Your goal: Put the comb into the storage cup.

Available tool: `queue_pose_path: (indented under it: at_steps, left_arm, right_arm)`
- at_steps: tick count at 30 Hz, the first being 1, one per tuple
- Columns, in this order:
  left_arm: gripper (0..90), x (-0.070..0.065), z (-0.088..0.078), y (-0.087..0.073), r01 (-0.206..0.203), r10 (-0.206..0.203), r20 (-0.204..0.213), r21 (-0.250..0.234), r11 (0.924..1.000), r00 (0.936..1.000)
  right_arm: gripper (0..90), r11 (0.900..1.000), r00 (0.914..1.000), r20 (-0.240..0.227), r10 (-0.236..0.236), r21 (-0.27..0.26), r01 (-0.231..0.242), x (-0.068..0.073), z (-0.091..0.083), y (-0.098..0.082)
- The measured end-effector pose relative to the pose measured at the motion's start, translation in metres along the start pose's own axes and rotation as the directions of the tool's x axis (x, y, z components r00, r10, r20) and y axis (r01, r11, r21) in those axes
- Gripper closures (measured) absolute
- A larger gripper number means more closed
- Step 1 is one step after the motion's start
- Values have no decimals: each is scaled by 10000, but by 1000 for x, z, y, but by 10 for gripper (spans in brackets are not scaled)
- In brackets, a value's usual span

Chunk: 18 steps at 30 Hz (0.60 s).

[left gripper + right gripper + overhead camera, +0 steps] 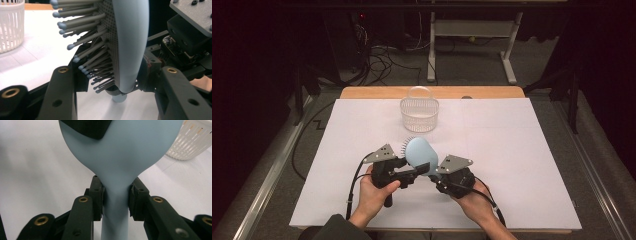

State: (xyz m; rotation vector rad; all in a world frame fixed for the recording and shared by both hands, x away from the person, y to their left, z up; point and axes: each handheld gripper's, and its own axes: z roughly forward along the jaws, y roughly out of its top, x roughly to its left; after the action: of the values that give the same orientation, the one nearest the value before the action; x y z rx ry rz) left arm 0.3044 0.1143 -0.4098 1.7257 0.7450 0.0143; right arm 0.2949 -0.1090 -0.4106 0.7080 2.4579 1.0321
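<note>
This looks like a lab or recording room set up for handling trials rather than a home. A plain white sheet [512,150] covers the wooden tabletop [377,93], which stands on grey carpet amid dark surroundings. Behind it, loose black cables [384,60] sprawl over the floor beside the white metal legs of an adjustable desk frame [509,55].

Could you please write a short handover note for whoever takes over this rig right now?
Right tongs: shut on the neck of the light blue hairbrush, just above its handle.
Left tongs: shut on the brush's head, one pad on the bristle side, one on the smooth back.
The brush is held above the white table, between both hands.
The white basket stands apart, farther back.
Done: brush gripped by both tongs.
Left: probably place it in the basket.
</note>
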Motion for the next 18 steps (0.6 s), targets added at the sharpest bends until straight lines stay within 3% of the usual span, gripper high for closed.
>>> queue_pose_path:
  at_steps: [18]
  left_arm:
    - [548,3,-5,2,179,-178,117,-44,9998,9998]
  right_arm:
    - [695,9990,9964,-739,425,-137,-437,-5,4,3]
